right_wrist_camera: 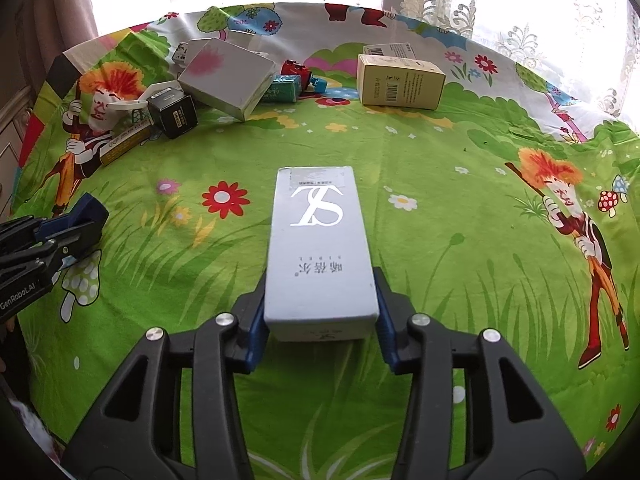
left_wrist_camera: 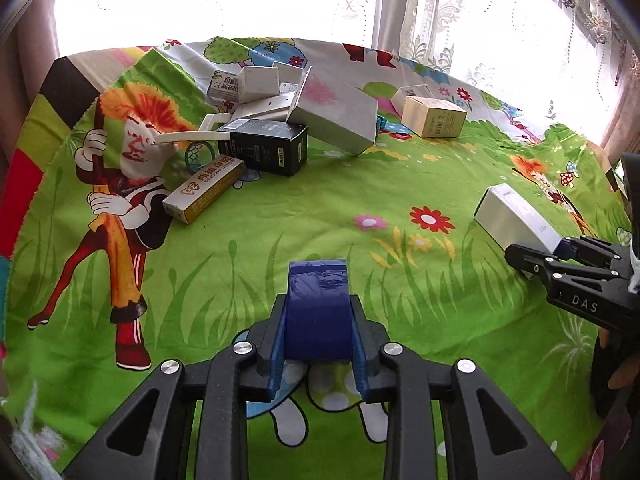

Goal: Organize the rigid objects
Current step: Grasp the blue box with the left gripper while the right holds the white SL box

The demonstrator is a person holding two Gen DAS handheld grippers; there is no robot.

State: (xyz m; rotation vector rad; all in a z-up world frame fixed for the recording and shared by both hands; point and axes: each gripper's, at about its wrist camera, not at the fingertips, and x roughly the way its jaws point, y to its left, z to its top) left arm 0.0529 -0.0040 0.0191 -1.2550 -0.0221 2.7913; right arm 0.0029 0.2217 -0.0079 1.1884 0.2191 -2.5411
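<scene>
My left gripper [left_wrist_camera: 318,334] is shut on a dark blue box [left_wrist_camera: 318,308] and holds it over the green cartoon cloth; it also shows at the left edge of the right wrist view [right_wrist_camera: 86,216]. My right gripper [right_wrist_camera: 322,320] is shut on a long grey box [right_wrist_camera: 320,248] with white "SL" lettering; the grey box [left_wrist_camera: 516,220] and the gripper [left_wrist_camera: 560,256] show at the right of the left wrist view. A pile of boxes lies at the far left: a black box [left_wrist_camera: 266,146], a yellow-and-white box [left_wrist_camera: 204,190], a big grey box [left_wrist_camera: 336,114].
A cream box [left_wrist_camera: 434,116] lies at the far middle, also in the right wrist view [right_wrist_camera: 400,82], with a white box [right_wrist_camera: 388,50] behind it. Small red and teal items [right_wrist_camera: 294,78] lie beside the big grey box [right_wrist_camera: 228,74]. A lace curtain hangs behind the table.
</scene>
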